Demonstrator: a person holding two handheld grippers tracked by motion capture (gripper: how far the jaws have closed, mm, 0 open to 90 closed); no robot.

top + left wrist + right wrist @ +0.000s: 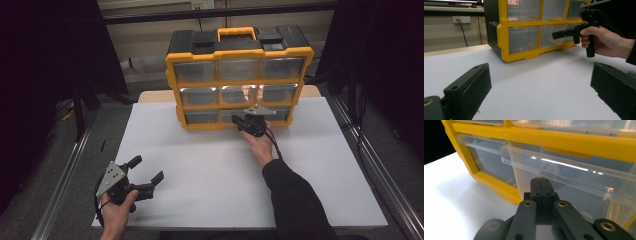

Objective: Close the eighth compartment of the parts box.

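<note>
A yellow and black organizer [240, 55] with clear plastic drawers stands at the back of the white table [200, 165]. My right gripper [244, 122] is level with its bottom row, jaws pressed together, tips just under the handle lip of the bottom middle drawer [574, 185]. In the right gripper view the shut right gripper [540, 182] has nothing visible between its pads, and that drawer juts slightly forward of its left neighbour [491, 167]. My left gripper [147, 168] rests low near the table's front left, jaws wide apart and empty. In the left gripper view the left gripper [541, 85] faces the right gripper [556, 34] and the organizer [524, 25].
The organizer has a carry handle [237, 33] on top and three rows of drawers. Metal rails [65, 180] run along both sides of the table. A wall outlet [461, 19] sits behind the table's far edge. Bare white tabletop lies between the two grippers.
</note>
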